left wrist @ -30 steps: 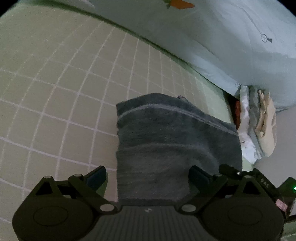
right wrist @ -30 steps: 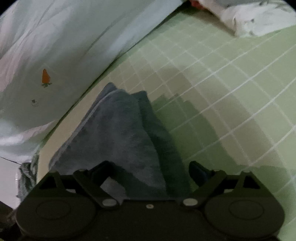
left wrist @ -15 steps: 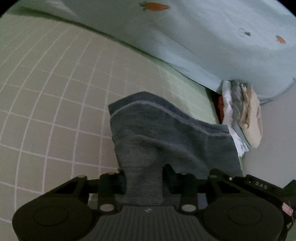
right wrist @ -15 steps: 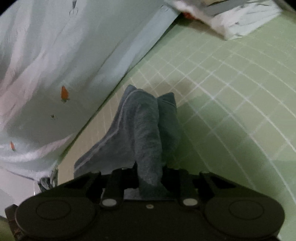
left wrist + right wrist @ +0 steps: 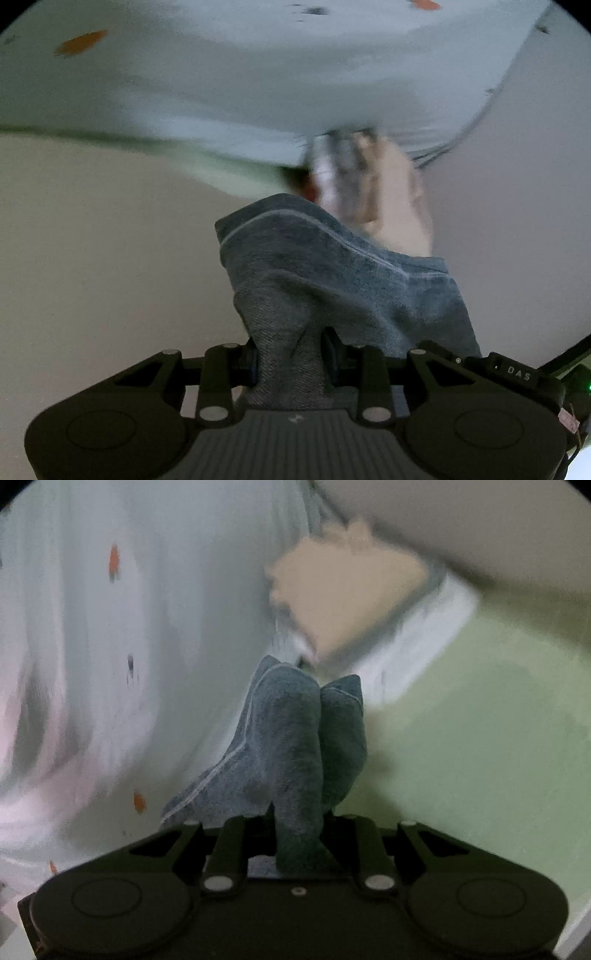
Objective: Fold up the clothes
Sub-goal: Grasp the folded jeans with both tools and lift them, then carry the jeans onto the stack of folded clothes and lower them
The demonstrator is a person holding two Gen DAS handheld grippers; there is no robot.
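A folded grey towel (image 5: 332, 273) with a pale stripe hangs between both grippers, lifted off the bed. My left gripper (image 5: 290, 356) is shut on one near edge of the towel. My right gripper (image 5: 299, 834) is shut on the other near edge of the same towel (image 5: 291, 738), which bunches upward in two folds. The far end of the towel hangs free in both views. Both views are blurred by motion.
A pale blue quilt with small carrot prints (image 5: 258, 74) fills the back; it also shows in the right wrist view (image 5: 110, 627). A pile of folded clothes, beige on top (image 5: 347, 594), lies by the quilt's edge (image 5: 369, 184). The green checked bed sheet (image 5: 480, 757) lies below.
A second ago both grippers were open around the towel lying on the sheet. They shut on it, then lifted it and swung it toward the clothes pile and quilt.
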